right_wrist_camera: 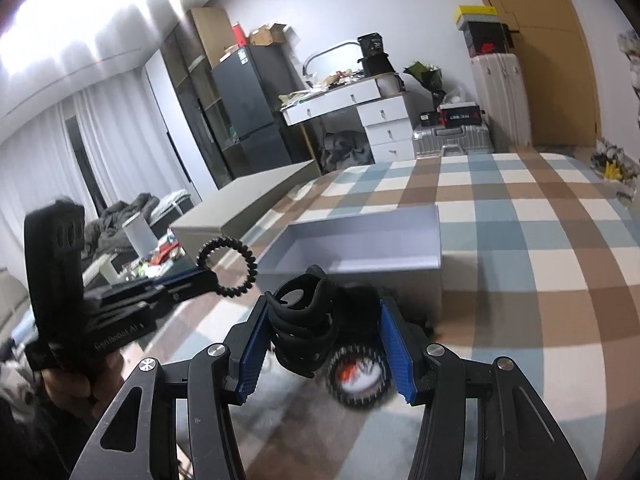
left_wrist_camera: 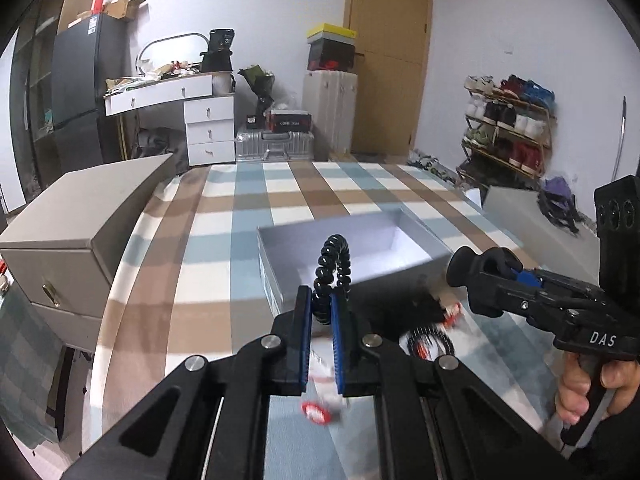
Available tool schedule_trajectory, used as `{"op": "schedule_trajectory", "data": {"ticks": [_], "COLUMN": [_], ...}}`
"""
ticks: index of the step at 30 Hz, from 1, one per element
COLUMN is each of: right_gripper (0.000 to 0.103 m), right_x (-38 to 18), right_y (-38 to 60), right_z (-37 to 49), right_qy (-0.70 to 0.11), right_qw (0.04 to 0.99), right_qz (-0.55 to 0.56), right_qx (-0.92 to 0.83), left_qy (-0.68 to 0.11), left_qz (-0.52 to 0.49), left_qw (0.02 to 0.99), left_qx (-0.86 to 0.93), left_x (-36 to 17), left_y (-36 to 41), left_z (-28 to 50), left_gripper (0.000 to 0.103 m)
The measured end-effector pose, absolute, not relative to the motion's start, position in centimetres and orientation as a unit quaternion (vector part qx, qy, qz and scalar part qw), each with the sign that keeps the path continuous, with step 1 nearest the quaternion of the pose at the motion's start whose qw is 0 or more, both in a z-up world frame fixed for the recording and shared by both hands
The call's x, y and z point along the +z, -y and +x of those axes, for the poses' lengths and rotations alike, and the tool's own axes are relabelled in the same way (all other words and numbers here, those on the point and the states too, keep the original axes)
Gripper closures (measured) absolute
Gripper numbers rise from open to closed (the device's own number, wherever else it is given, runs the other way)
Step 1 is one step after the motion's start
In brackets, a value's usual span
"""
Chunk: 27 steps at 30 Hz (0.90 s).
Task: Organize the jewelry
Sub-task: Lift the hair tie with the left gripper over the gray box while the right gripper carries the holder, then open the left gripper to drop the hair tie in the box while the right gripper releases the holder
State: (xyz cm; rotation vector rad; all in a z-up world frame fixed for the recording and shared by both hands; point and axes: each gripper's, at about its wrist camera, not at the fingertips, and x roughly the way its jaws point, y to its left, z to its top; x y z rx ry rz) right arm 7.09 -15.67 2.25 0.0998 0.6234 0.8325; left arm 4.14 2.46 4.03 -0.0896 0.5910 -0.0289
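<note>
My left gripper [left_wrist_camera: 322, 312] is shut on a black spiral hair tie [left_wrist_camera: 333, 264], held upright above the checked bed; it also shows in the right wrist view [right_wrist_camera: 228, 268]. My right gripper [right_wrist_camera: 324, 336] is closed on a black claw hair clip [right_wrist_camera: 302, 328], which also shows in the left wrist view [left_wrist_camera: 468, 270]. An open white box [left_wrist_camera: 360, 248] lies on the bed just beyond both grippers. Below them lie a beaded bracelet on a white card [right_wrist_camera: 356, 372] and other small items with red parts [left_wrist_camera: 316, 412], blurred.
A grey box lid [left_wrist_camera: 536, 220] lies right of the box. A grey nightstand [left_wrist_camera: 80, 232] stands at the bed's left edge. Beyond the bed are a white dresser [left_wrist_camera: 192, 112], a suitcase [left_wrist_camera: 274, 146], a door and a shoe rack [left_wrist_camera: 508, 128].
</note>
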Motion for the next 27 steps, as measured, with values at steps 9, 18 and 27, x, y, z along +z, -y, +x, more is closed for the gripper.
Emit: {"op": "schedule_trajectory", "data": {"ticks": [9,18,27], "right_gripper": [0.051,0.051,0.051], "right_x": [1.7,0.7,0.7], "right_y": [13.4,12.3,11.1], "right_z": [12.6,16.3,16.9], "right_qy": [-0.335,-0.368,-0.373], "right_qw": [0.855,0.855,0.856], "right_qz": [0.078,0.083,0.064], "right_qx": [0.388,0.354,0.352], "left_qy": [-0.312,-0.338,-0.355], "left_qz": [-0.066,-0.03,-0.02], "left_qw": [0.948,0.94,0.935], "left_qx": [0.006,0.017,0.018], "left_x": [3.4,1.9,1.3], "left_y": [-2.8,-1.8,-1.4], "left_z": [9.5,11.9,12.2], "left_gripper": [0.099,0.099,0.099]}}
